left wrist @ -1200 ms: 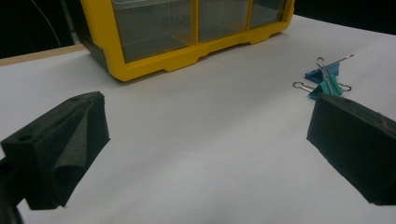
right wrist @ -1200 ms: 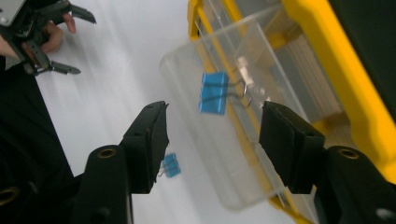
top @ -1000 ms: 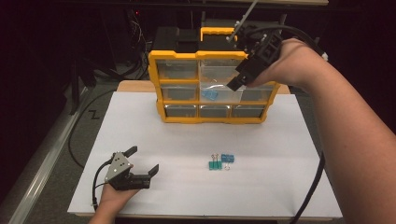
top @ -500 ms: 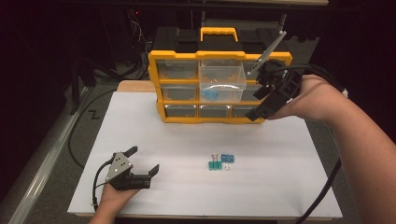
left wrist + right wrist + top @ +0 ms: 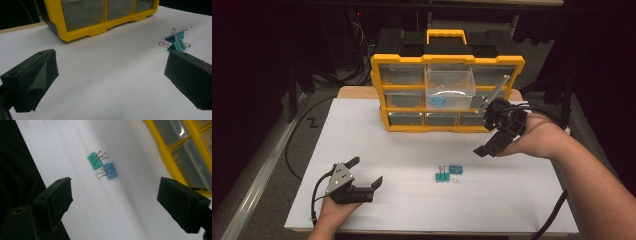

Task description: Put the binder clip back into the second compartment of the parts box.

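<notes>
Two binder clips lie together on the white mat, a teal one (image 5: 441, 177) (image 5: 95, 160) and a blue one (image 5: 455, 169) (image 5: 110, 171). My right gripper (image 5: 484, 134) (image 5: 117, 202) hangs open above the mat, right of the clips and in front of the yellow drawer cabinet (image 5: 447, 95), with nothing between its jaws. One clear drawer (image 5: 450, 85) in the cabinet's middle column is pulled out with a blue item (image 5: 438, 101) inside. My left gripper (image 5: 366, 171) (image 5: 110, 80) rests open and empty at the mat's front left. In its view the clips (image 5: 178, 46) lie ahead to the right.
The white mat (image 5: 412, 150) covers the table. The cabinet's lower drawer row (image 5: 100, 17) (image 5: 180, 157) is closed. A black cable (image 5: 294, 145) trails off the table's left side. The right gripper's cable (image 5: 552, 215) runs along the mat's right edge.
My right gripper has come away from the open drawer, down and toward the front, and now hangs over the mat near the clips. The left gripper has stayed put.
</notes>
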Tool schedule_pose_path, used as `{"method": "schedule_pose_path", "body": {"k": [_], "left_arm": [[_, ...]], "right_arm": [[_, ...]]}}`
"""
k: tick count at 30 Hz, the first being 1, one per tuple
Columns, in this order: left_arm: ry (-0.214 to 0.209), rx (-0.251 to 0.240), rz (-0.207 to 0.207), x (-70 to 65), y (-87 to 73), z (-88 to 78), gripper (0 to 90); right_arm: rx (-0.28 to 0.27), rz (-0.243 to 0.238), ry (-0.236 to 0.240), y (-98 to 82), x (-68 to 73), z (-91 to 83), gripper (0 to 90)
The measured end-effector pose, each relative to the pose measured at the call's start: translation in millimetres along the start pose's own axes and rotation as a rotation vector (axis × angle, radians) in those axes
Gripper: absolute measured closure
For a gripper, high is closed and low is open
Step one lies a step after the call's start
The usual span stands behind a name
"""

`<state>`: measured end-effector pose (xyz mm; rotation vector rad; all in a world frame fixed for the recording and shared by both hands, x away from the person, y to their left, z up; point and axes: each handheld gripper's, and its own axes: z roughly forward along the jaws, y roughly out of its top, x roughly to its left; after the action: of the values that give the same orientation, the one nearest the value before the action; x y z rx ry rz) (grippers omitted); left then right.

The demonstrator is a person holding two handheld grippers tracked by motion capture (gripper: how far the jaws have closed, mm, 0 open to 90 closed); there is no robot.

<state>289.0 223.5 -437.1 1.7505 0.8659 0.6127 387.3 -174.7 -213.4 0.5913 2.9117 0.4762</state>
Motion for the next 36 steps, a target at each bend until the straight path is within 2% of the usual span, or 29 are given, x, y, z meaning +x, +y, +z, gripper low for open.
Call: {"method": "schedule_pose_path", "body": {"k": [1, 3, 4, 5, 6, 8, 10, 12, 16, 21, 23, 27, 33, 36], "left_arm": [[0.003, -0.002, 0.002, 0.0, 0.0, -0.2, 0.2], [0.003, -0.002, 0.002, 0.0, 0.0, -0.3, 0.2], [0.004, 0.0, 0.003, 0.1, -0.1, -0.3, 0.2], [0.004, 0.0, 0.003, 0.1, -0.1, -0.3, 0.2], [0.004, 0.0, 0.003, 0.2, -0.1, -0.3, 0.2], [0.004, 0.0, 0.002, 0.3, -0.2, -0.2, 0.2], [-0.001, 0.005, -0.002, 0.5, 0.0, -0.2, 0.2], [-0.001, 0.006, -0.001, 0.6, 0.0, -0.2, 0.2], [-0.003, 0.003, -0.002, 0.4, -0.3, -0.1, 0.2], [-0.003, 0.005, 0.0, 0.3, -0.4, 0.1, 0.2], [-0.003, 0.005, 0.001, 0.3, -0.4, 0.2, 0.2], [-0.004, 0.004, 0.001, 0.4, -0.4, 0.3, 0.2], [-0.006, 0.005, 0.005, -0.1, -0.6, 0.9, 0.2], [-0.006, 0.004, 0.005, 0.2, -0.6, 0.8, 0.2]], "right_arm": [[0.013, 0.004, -0.002, -3.8, 1.1, 12.8, 10.2], [0.005, 0.007, 0.001, -5.4, 1.6, 17.6, 9.6], [0.012, 0.013, 0.0, -8.9, 2.6, 29.1, 6.1], [0.012, 0.013, 0.0, -8.9, 2.6, 29.1, 6.1], [0.019, 0.015, -0.003, -11.9, 3.3, 39.5, 3.3], [0.017, 0.017, -0.003, -13.2, 3.7, 43.3, 2.6], [0.021, 0.025, 0.005, -17.8, 5.1, 58.5, 0.6], [0.026, 0.024, 0.0, -18.7, 5.8, 61.5, 0.6], [0.006, 0.03, 0.008, -24.2, 6.9, 78.8, 0.5], [-0.002, 0.045, 0.023, -30.8, 9.4, 101.8, 0.5], [0.003, 0.033, 0.03, -33.5, 10.3, 112.5, 0.5], [0.008, 0.04, 0.046, -38.3, 11.1, 133.7, 0.5], [0.011, 0.037, 0.055, -38.7, 10.2, 151.4, 2.0], [0.003, 0.04, 0.065, -36.9, 10.0, 159.5, 6.7]]}}
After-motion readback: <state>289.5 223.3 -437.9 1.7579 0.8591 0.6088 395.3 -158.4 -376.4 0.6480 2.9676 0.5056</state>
